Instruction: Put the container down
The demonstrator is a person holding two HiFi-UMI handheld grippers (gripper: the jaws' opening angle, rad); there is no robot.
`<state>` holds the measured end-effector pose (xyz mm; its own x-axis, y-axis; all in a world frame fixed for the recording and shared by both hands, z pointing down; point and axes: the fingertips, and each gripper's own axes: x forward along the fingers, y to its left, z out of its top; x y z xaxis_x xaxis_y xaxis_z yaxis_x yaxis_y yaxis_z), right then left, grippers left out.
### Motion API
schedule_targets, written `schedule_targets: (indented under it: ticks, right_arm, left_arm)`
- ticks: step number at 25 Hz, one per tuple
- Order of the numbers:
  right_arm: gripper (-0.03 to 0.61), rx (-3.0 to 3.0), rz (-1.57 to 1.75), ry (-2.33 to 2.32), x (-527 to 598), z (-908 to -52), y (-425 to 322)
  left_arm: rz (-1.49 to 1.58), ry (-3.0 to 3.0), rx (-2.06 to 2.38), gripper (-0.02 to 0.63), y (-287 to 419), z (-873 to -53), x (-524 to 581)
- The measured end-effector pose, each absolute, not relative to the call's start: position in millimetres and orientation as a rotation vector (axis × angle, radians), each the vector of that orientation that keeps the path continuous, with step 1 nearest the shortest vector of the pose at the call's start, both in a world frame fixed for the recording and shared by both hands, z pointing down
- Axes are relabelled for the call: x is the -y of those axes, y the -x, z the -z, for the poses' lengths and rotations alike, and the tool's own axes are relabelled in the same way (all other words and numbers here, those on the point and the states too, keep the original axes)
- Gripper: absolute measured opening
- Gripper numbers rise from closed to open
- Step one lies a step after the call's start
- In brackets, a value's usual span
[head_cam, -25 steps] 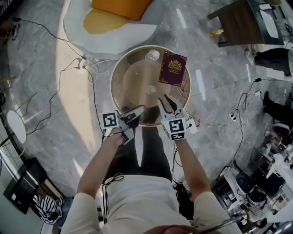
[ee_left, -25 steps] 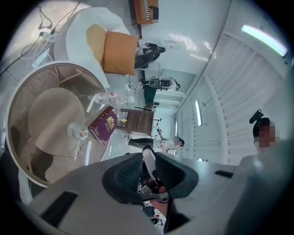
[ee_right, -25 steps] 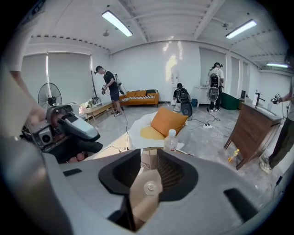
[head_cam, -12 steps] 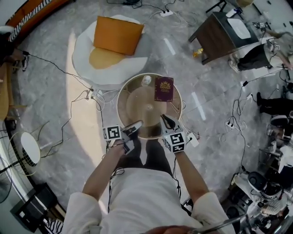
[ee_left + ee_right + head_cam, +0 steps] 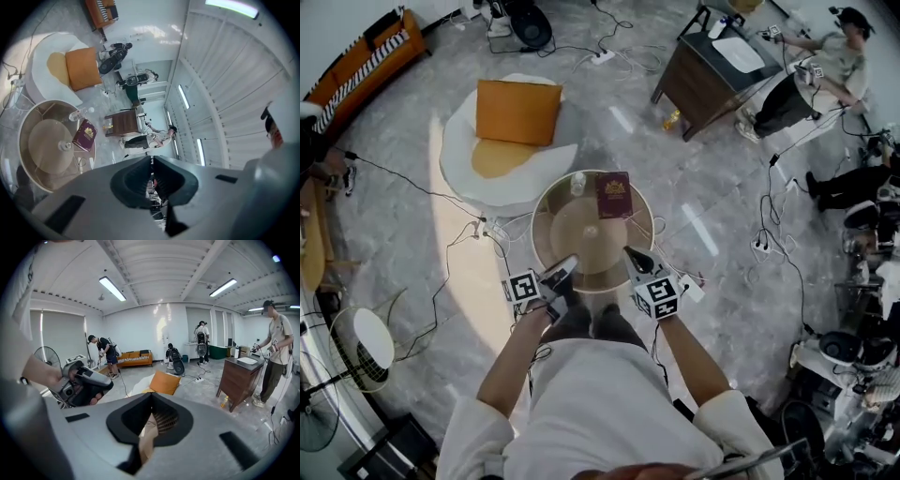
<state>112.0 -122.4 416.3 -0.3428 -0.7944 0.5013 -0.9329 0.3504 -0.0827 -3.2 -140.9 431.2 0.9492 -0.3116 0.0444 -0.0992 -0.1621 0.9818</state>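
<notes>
Looking down from the head view: round glass bench (image 5: 546, 246) with a metal rim, person standing at its near edge. Both claws hang over the near rim, left claw (image 5: 572, 261) and right claw (image 5: 629, 252), well apart from each other and pointing in toward the centre.

- Container (image 5: 577, 184): small and clear, set down on the bench close to the far rim. It is too small to tell upright from lying. The left gripper view also shows it near the edge (image 5: 77, 114).
- Maroon booklet (image 5: 613, 194) lies flat just beside the container, to its right. Contact between them cannot be told.
- Bare glass fills the room between the claws and those two things.
- Beyond the far-left rim, near it: white floor seat (image 5: 464, 141) carrying an orange cushion (image 5: 517, 112).
- Left of the bench, cables (image 5: 459, 234) trail over the grey floor. The floor on the right side is more open.
- Brown desk (image 5: 703, 67) stands well apart at the upper right.

Left claw (image 5: 151, 160): jaws pressed together at the tips, with only background in the hollow behind them. It touches neither container nor booklet.

Right claw (image 5: 151, 397): jaws likewise pressed together and gripping nothing. Its view looks across the room to the cushion (image 5: 164, 382) and the desk (image 5: 241, 378).
</notes>
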Motion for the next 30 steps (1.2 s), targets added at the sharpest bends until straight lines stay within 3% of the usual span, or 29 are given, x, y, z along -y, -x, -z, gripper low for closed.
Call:
schedule_targets:
  ticks: [17,30]
  right_arm:
    - [-0.005,2.361,-0.587,-1.483,-10.4,-361.0,-140.9]
    - [-0.005,2.376,-0.489,-1.465,-59.8,-321.7,-149.7]
  left_arm:
    - [0.169,-2.062,0.53,0.016,-13.2,-358.8,24.6]
    - [0.099,-2.229,0.694,0.017,18.7,-308.8,-25.8]
